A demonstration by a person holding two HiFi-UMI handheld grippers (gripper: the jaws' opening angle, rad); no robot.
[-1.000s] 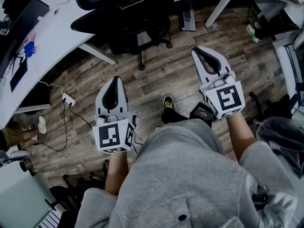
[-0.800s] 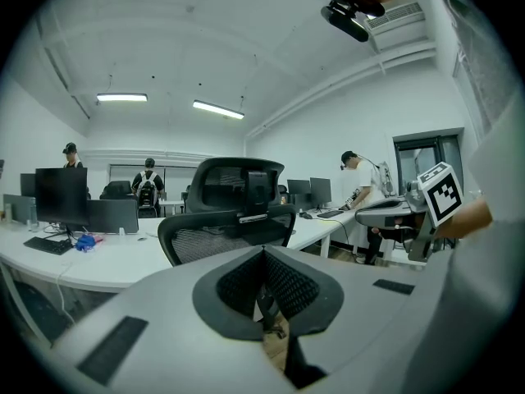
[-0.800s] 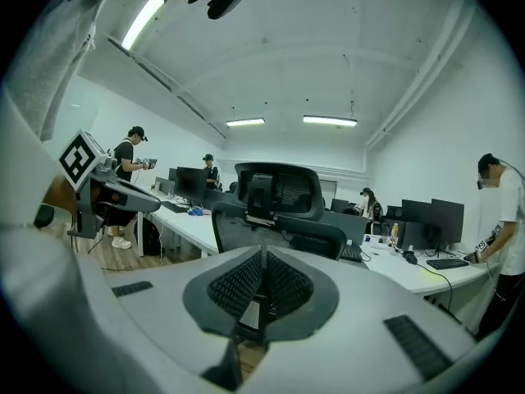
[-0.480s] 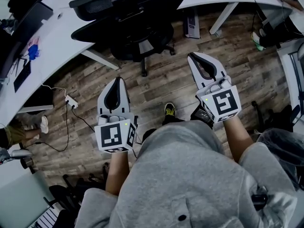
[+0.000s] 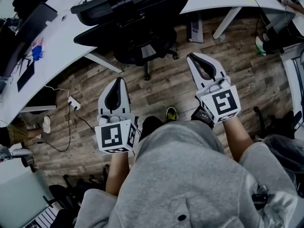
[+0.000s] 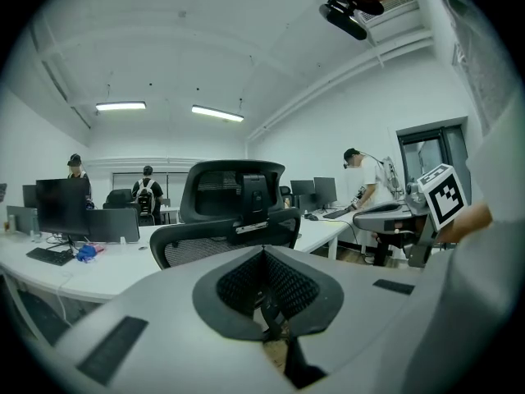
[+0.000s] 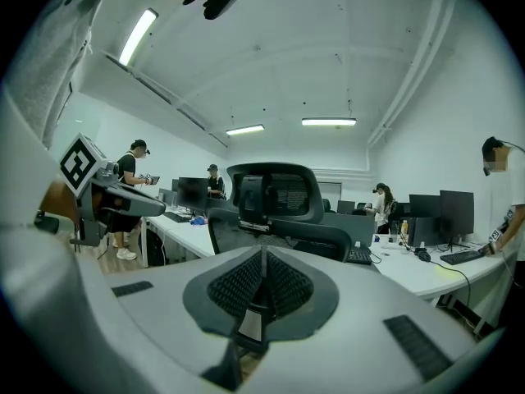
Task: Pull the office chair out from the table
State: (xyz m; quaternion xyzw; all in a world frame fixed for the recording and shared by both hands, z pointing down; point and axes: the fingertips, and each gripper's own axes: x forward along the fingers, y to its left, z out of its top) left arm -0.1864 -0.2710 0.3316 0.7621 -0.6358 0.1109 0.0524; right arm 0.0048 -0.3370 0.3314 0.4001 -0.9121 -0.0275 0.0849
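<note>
Plainly, office chair (image 5: 129,25) front toward table (image 5: 57,44).

In the head view, the office chair (image 5: 127,20) has its seat mostly hidden under its backrest, and its base shows only in part. The counter (image 5: 59,37) runs off the top and left edges. A blue thing (image 5: 37,52) near the counter's left edge is too small to tell. In the 2 gripper views, the left tool (image 6: 262,257) and the right tool (image 7: 262,257) hide the chair below its backrest.
</note>
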